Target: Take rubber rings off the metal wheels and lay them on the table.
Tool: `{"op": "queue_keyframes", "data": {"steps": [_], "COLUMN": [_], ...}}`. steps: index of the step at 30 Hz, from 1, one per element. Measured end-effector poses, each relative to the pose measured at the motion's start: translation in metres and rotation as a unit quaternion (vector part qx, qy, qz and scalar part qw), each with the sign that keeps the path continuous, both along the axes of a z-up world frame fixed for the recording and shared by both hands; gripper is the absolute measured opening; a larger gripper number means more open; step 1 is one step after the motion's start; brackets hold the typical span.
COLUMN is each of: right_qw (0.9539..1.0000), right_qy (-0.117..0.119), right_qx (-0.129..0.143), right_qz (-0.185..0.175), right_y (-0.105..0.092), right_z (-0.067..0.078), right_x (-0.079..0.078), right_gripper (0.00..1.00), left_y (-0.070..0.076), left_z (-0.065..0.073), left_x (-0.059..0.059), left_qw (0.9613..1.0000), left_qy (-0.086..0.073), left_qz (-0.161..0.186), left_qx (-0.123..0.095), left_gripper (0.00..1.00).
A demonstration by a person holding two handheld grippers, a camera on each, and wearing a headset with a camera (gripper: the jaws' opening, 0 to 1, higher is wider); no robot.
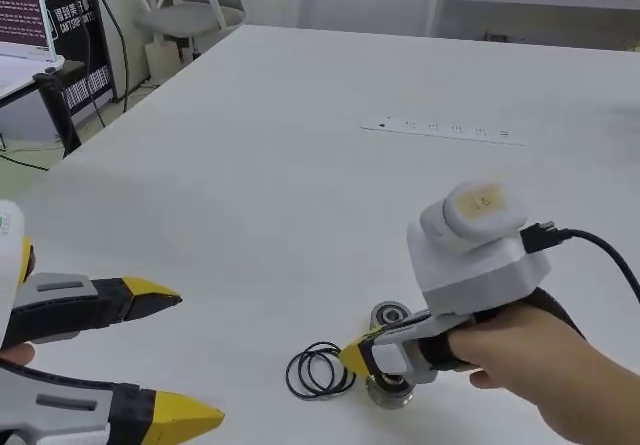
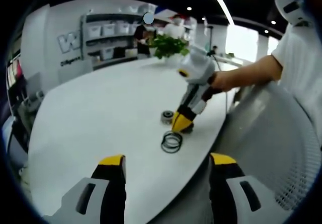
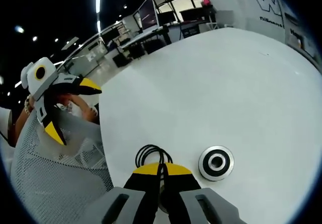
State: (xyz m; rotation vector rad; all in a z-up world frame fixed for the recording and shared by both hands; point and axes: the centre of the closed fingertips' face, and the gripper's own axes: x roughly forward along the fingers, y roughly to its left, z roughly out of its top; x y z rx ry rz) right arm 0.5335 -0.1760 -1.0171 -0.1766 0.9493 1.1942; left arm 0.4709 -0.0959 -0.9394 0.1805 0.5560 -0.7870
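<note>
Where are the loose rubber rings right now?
In the head view the rings lie on the table near the person's edge, just left of the right tool and a wheel.

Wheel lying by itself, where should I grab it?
Pinch its round outer edge from straight above, one jaw each side. The wheel lies flat on the table, so its sides are probably the easiest hold.

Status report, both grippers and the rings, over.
Left gripper open, held clear. Right gripper shut, tips at a metal wheel. Rubber rings flat on table beside it. Nothing blocking.
</note>
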Motion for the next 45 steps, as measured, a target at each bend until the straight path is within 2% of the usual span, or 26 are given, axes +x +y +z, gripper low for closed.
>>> {"op": "queue_keyframes", "data": {"steps": [21,33,40,45], "right_qw": [0.9998,0.9954,0.9936,0.9936], "right_qy": [-0.013,-0.066,-0.08,-0.079], "right_qx": [-0.004,-0.033,-0.039,-0.037], "right_qz": [0.014,0.061,0.07,0.071], "right_y": [0.0009,0.0014,0.0009,0.0024], "right_z": [-0.0001,-0.0037,-0.0043,-0.0045], "right_x": [-0.0008,-0.0037,-0.0026,-0.0034], "right_gripper": [0.03,0.04,0.03,0.05], "left_y": [0.0014,0.0022,0.0029,0.0032], "left_z": [-0.0016,-0.002,-0.0014,-0.0013], "left_x": [0.0005,0.0008,0.0013,0.0011], "left_qw": [1.0,0.9999,0.9999,0.9999], "left_qy": [0.004,0.004,0.002,0.002], "left_qz": [0.008,0.01,0.011,0.011], "left_qx": [-0.001,-0.001,-0.001,-0.001], "left_gripper": [0.69,0.69,0.69,0.69]}}
